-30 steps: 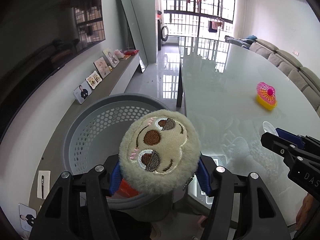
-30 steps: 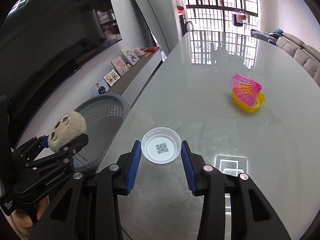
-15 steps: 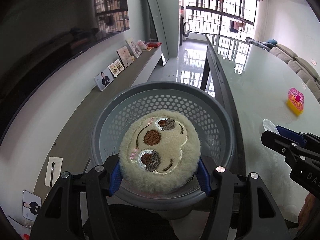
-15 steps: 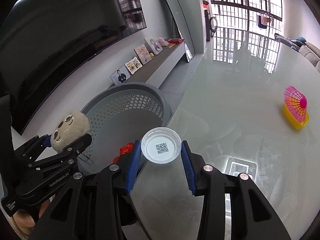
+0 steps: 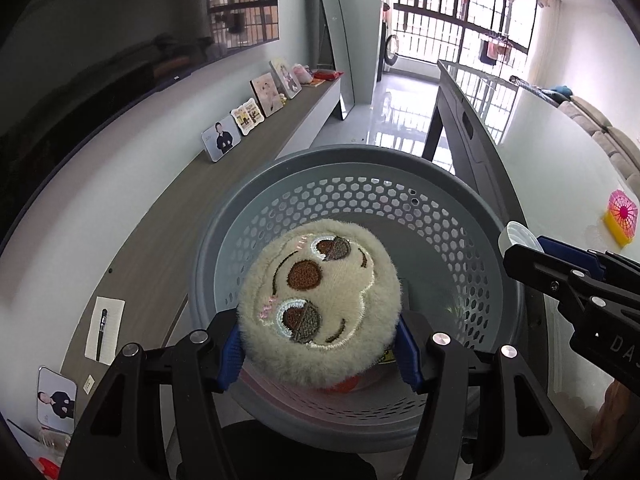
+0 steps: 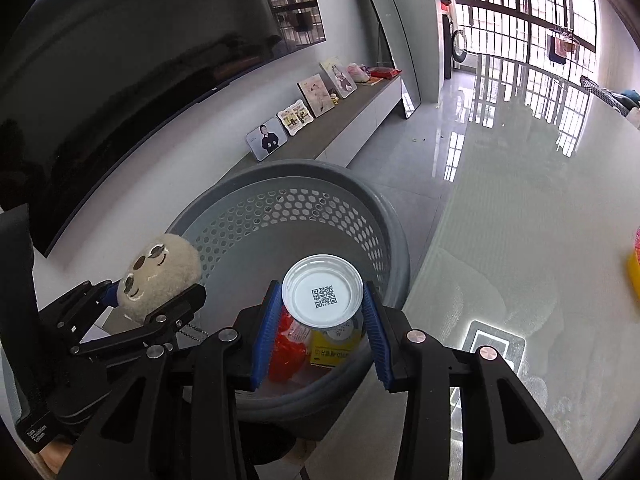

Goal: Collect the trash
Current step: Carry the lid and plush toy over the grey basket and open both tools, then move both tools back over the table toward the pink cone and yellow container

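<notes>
My left gripper [image 5: 320, 350] is shut on a round beige plush face [image 5: 320, 304] and holds it over the grey perforated basket [image 5: 360, 168]. The plush also shows in the right wrist view [image 6: 160, 276]. My right gripper [image 6: 322, 336] is shut on a clear plastic cup [image 6: 322, 292] with a QR code on its bottom, above the same basket [image 6: 288, 172]. Red and yellow trash [image 6: 316, 352] lies inside the basket. The right gripper's fingers [image 5: 560, 268] show at the right of the left wrist view.
A glossy white table [image 6: 520, 240] stands right of the basket, with a pink and yellow toy [image 5: 620, 216] on it. A low wooden shelf [image 5: 160, 208] with photo frames runs along the left wall under a dark TV.
Both grippers have moved left from over the table to over the basket, carrying the plush and the cup. The basket now lies under both.
</notes>
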Motion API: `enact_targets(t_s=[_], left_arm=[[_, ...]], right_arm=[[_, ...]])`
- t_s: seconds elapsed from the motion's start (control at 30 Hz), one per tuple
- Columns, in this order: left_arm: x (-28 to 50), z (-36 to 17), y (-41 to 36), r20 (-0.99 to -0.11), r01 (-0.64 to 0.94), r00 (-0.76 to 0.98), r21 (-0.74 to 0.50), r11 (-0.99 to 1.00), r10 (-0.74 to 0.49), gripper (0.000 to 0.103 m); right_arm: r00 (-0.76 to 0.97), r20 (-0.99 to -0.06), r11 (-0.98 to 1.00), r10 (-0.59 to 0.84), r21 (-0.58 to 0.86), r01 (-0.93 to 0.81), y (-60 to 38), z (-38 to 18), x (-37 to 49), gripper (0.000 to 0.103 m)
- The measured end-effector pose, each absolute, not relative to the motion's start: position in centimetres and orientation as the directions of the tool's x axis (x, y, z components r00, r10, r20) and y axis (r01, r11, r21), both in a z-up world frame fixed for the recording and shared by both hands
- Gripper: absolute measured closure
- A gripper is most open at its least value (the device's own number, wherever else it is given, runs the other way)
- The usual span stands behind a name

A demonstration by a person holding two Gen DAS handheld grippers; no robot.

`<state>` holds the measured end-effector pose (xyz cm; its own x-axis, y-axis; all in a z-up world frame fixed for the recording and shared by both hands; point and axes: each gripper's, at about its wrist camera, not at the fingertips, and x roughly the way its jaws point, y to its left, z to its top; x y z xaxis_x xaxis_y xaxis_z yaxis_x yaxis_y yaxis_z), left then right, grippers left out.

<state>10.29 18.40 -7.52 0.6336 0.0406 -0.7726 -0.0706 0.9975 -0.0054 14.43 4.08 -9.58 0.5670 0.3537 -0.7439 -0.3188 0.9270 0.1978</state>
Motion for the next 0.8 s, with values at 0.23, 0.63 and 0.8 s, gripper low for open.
enact_targets(t_s=[0.23, 0.63, 0.8], left_arm=[[11.08, -8.08, 18.68, -0.778, -0.083, 0.627, -0.02, 0.996, 0.037, 0.042], [11.0, -8.01, 19.1, -0.774, -0.102, 0.631, -0.031, 0.994, 0.041, 0.03], [10.89, -7.78, 19.44, -0.772, -0.116, 0.633, -0.034, 0.993, 0.048, 0.028]], right_arm=[[0.56, -0.748, 0.925, 0.355, 0.194, -0.327, 4.66, -9.97, 15.48, 0.064], [0.566, -0.741, 0.924, 0.361, 0.205, -0.322, 4.01, -9.81, 14.72, 0.052], [0.564, -0.743, 0.924, 0.361, 0.203, -0.324, 4.03, -9.86, 14.77, 0.052]])
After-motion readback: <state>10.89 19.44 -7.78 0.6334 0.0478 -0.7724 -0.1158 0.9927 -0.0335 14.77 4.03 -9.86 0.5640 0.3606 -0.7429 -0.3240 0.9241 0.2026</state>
